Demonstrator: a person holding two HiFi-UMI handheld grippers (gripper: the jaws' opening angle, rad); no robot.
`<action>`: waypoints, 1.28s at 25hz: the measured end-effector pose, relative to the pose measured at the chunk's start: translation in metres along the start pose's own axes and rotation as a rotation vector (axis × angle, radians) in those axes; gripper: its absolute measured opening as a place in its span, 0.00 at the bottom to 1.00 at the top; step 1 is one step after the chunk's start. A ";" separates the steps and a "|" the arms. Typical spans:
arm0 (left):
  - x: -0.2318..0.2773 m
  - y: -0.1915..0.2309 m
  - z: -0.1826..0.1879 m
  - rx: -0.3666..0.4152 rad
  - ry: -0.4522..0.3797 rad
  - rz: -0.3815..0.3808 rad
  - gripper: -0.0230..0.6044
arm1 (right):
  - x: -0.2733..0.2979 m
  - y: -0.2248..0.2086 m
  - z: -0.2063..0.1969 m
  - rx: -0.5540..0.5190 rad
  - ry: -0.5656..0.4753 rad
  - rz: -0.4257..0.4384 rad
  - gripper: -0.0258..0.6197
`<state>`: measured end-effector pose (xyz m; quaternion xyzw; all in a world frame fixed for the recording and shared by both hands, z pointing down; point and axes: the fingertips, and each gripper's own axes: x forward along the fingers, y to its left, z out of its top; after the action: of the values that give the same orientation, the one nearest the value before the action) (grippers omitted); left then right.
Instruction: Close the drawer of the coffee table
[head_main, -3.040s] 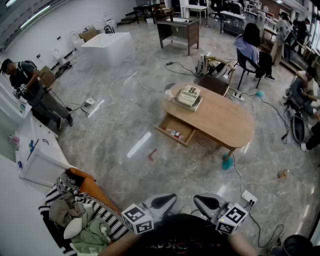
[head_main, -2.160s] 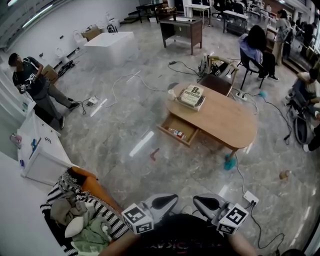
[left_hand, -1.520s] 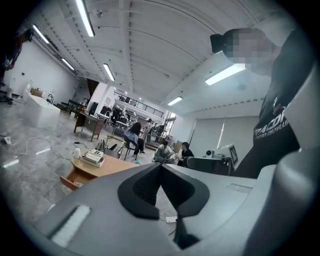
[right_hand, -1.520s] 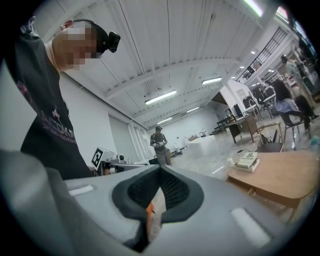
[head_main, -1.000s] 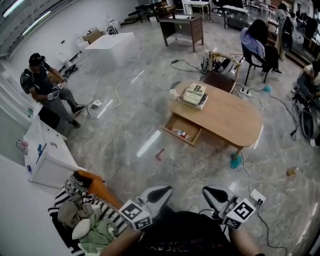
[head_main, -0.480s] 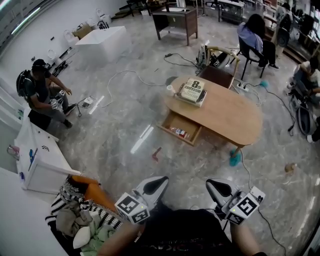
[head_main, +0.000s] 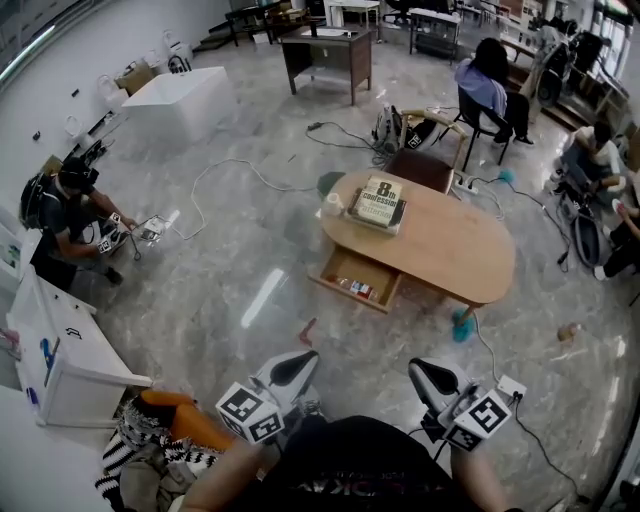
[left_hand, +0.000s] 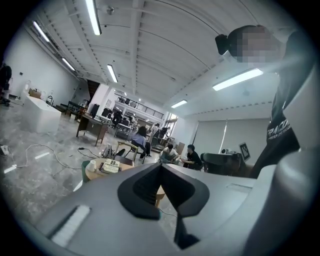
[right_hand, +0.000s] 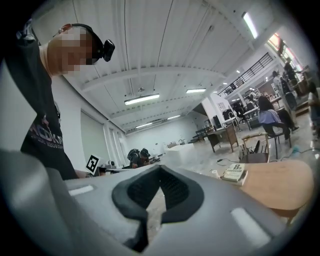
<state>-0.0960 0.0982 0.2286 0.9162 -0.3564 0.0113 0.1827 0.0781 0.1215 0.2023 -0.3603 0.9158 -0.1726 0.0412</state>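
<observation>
The left gripper (head_main: 292, 362) was held low in front of the person's chest, pointing forward and about level. Its two jaws were pressed together with nothing between them. The right gripper (head_main: 424, 372) was held in the same way on the other side, well apart from the left one, and its jaws were also together and empty. The left forearm (head_main: 215, 485) and the right forearm (head_main: 490, 488) came up from the bottom edge of the head view, each ending behind its gripper's marker cube (head_main: 248, 413).
</observation>
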 end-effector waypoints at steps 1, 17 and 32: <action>0.001 0.010 0.002 0.007 0.004 -0.010 0.05 | 0.006 0.001 0.000 0.001 0.002 -0.017 0.04; -0.017 0.125 0.030 0.018 0.045 -0.175 0.05 | 0.106 0.022 -0.014 0.046 0.011 -0.260 0.04; -0.042 0.191 0.037 0.030 0.050 -0.167 0.05 | 0.153 0.028 -0.017 0.021 0.024 -0.331 0.04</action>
<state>-0.2564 -0.0170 0.2504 0.9449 -0.2739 0.0242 0.1779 -0.0556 0.0421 0.2158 -0.5036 0.8425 -0.1911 0.0050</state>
